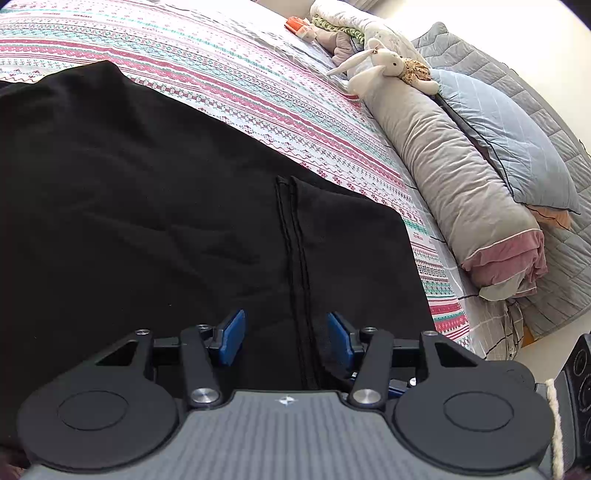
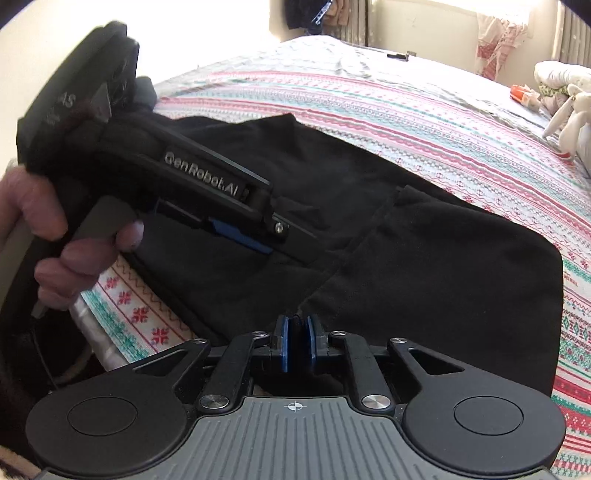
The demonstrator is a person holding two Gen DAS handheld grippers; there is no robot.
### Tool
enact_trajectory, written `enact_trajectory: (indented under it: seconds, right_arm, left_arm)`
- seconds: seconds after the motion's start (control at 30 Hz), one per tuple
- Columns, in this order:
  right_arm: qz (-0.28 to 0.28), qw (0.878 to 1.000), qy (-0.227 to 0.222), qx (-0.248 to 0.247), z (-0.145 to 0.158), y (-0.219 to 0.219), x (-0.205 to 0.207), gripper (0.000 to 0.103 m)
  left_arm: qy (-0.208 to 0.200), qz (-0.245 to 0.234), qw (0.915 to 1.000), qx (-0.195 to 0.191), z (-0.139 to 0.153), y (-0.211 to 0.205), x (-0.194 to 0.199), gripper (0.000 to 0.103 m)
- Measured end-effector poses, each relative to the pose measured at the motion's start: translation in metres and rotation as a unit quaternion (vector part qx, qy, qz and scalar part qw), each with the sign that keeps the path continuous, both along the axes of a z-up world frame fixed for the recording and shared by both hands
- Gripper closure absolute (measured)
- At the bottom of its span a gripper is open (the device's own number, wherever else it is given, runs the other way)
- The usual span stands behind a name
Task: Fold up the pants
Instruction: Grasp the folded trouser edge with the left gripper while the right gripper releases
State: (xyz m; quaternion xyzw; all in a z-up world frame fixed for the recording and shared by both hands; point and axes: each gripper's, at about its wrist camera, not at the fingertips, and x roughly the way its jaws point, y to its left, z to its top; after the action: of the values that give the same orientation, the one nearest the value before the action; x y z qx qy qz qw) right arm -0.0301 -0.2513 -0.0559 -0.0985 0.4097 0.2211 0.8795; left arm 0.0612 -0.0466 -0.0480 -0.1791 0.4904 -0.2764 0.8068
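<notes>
Black pants (image 1: 147, 206) lie spread on a striped patterned bedsheet (image 1: 229, 74). My left gripper (image 1: 286, 338) is open, its blue pads on either side of a stitched seam (image 1: 295, 236), low over the cloth. In the right wrist view the pants (image 2: 424, 258) fill the middle. My right gripper (image 2: 297, 341) is shut on a fold of the black cloth at the near edge. The left gripper's body (image 2: 199, 177), held by a hand (image 2: 55, 236), reaches in from the left over the pants.
A long grey bolster (image 1: 454, 188), a blue pillow (image 1: 509, 144) and a white plush rabbit (image 1: 384, 66) line the right side of the bed. Folded bedding (image 1: 343, 26) sits at the far end. The bed's near edge (image 2: 110, 332) shows at lower left.
</notes>
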Motion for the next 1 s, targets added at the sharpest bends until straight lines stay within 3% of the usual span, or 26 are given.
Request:
enact_trajectory:
  seconds: [0.03,0.1,0.13,0.23,0.33,0.37,0.4,0.47,0.53,0.9,1.0]
  right_arm:
    - [0.005,1.000,-0.001,-0.010,-0.002,0.003,-0.002,0.084]
    - [0.011,1.000,-0.005,-0.010,-0.001,0.006,-0.004,0.060]
    - [0.013,1.000,-0.007,-0.007,-0.001,0.007,-0.005,0.054]
    - [0.015,1.000,-0.010,-0.014,-0.003,0.011,-0.006,0.050]
    - [0.008,0.999,-0.011,-0.044,-0.011,0.015,-0.002,0.056]
    - [0.007,0.999,-0.014,-0.039,-0.011,0.014,-0.001,0.064]
    - [0.008,0.999,-0.011,-0.034,-0.011,0.014,0.000,0.080]
    - [0.002,0.999,-0.015,-0.028,-0.007,0.013,0.000,0.093]
    - [-0.001,1.000,-0.015,-0.014,-0.002,0.009,0.000,0.093]
    - [-0.004,0.991,-0.015,0.132,0.034,-0.023,-0.004,0.093]
    - [0.003,0.990,-0.005,0.144,0.036,-0.025,-0.001,0.093]
  left_arm:
    - [0.001,0.000,1.0000,-0.001,0.000,0.000,0.000,0.032]
    - [0.001,-0.001,1.0000,-0.003,0.000,0.001,0.000,0.032]
    - [0.001,-0.002,1.0000,-0.003,0.000,0.001,-0.001,0.032]
    - [0.001,-0.004,1.0000,-0.005,0.001,0.000,0.000,0.032]
    - [0.003,-0.007,0.9999,-0.009,0.001,0.001,0.001,0.032]
    - [0.006,-0.009,0.9999,-0.012,0.001,0.000,0.001,0.032]
    - [0.010,-0.012,0.9997,-0.017,0.000,0.000,0.002,0.032]
    - [0.020,-0.014,0.9994,-0.023,-0.002,0.001,0.003,0.030]
    - [0.035,-0.006,0.9989,-0.030,-0.005,0.001,0.005,0.026]
    - [0.102,0.004,0.9886,-0.111,-0.021,-0.014,0.019,0.027]
    - [0.087,0.026,0.9890,-0.117,-0.019,-0.015,0.020,0.052]
